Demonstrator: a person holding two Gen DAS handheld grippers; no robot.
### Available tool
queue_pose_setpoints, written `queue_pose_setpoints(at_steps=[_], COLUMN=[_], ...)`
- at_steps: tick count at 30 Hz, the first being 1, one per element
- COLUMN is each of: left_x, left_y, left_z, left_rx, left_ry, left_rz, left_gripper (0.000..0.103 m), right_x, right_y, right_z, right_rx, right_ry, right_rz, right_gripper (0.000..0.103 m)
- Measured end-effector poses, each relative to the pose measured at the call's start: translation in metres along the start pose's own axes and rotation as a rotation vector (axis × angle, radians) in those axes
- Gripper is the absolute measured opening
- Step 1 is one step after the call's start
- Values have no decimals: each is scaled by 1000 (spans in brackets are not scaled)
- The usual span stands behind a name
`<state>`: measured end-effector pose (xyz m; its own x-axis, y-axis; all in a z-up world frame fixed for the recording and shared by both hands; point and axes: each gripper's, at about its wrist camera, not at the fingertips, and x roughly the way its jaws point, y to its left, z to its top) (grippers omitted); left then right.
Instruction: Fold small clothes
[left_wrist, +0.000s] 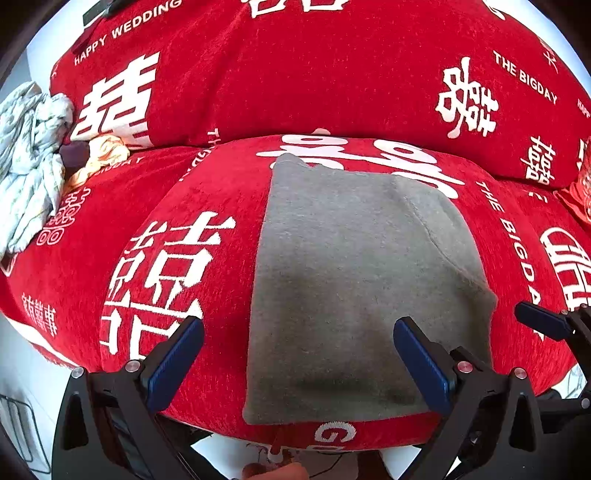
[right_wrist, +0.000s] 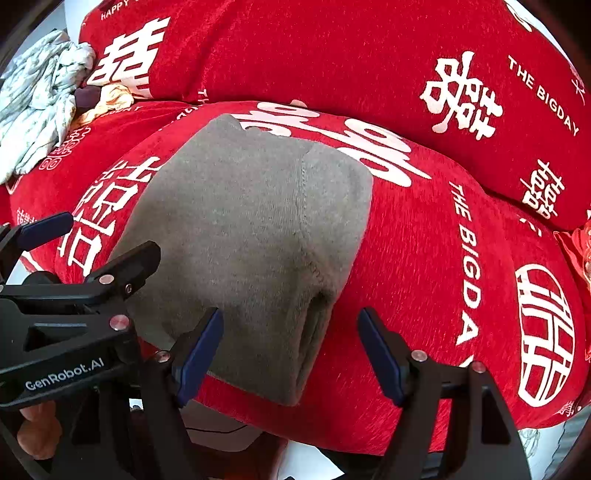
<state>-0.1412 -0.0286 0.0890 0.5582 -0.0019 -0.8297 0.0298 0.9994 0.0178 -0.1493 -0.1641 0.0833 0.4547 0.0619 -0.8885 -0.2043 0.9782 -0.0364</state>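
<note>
Pale, crumpled printed cloth (left_wrist: 31, 162) sits at the far left of the left wrist view, with a small cream-and-orange bundle (left_wrist: 107, 151) just beside it (more laundry waiting, by the look of it). Moving right, your left gripper (left_wrist: 297, 354) hangs with its blue-padded fingers spread wide and nothing between them, one to the left of the grey fleece garment (left_wrist: 354, 280) over the red chenille sofa cover with white lettering (left_wrist: 207, 280), the other over the garment's lower right part. The garment lies flat in the middle of the frame, reaching the seat's front edge, already a compact rectangle with a seam running down its right side.

In the right wrist view, your right gripper (right_wrist: 290, 356) is likewise parted and empty, straddling the garment's lower right corner (right_wrist: 314, 325), where layered edges show.

I judge you are between folds: one fold looks done, and neither tool has a hold. The next move calls for closing each gripper on a near corner, catching all layers together, then carrying them toward the far edge without dragging the piece off the cushion.
</note>
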Motion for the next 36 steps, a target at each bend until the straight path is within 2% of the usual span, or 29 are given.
queue_pose_setpoints(at_steps=[36], left_x=[24], left_y=[20], left_z=[15], left_rx=[-41], left_ry=[32], left_rz=[-1], left_gripper=[103], right_x=[9], right_y=[13], right_z=[31], right_rx=[-58], right_ry=[51], right_rz=[-26], right_gripper=[78])
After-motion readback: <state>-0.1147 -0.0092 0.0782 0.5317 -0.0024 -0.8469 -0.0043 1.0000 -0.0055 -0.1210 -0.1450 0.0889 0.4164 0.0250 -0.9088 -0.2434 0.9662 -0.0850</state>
